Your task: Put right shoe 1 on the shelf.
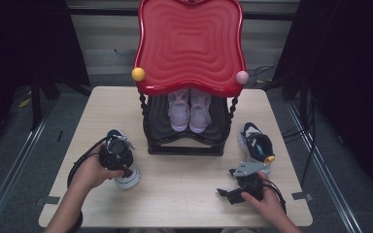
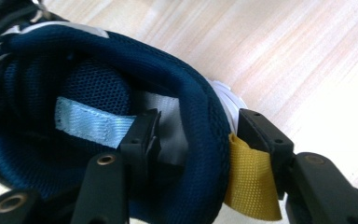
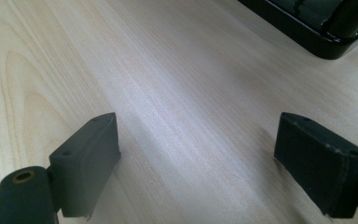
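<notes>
A big glossy red plastic shelf top with rippled rings (image 1: 190, 43) fills the upper middle of the high view, a yellow ball (image 1: 138, 74) and a pink ball (image 1: 242, 77) at its front corners. Beneath it, on the black lower tier (image 1: 184, 141), stands a pair of pale lilac sneakers (image 1: 189, 110), toes toward the person. All this rests on a light wooden table (image 1: 184, 189).

At lower left of the high view, the left gripper (image 1: 118, 156) sits over a navy-and-white sneaker (image 1: 126, 177). In the left gripper view one jaw reaches inside the padded navy heel collar (image 2: 205, 135), the other stands outside against the yellow woven pull tab (image 2: 251, 179). The jaws straddle the collar, but whether they have bitten I cannot tell. I would judge the step to be seizing this shoe by its heel. To do it well, both pads should pinch collar and tab squarely before any lift, deep enough that the soft padding does not slip out.

Its mate, a navy sneaker with a yellow tab (image 1: 256, 145), lies at right of the shelf. Just below it the right gripper (image 1: 240, 187) rests with jaws wide apart and nothing between them, bare wood ahead.

The light blue ribbon label (image 2: 93, 122) inside the shoe carries no writing I can read.
</notes>
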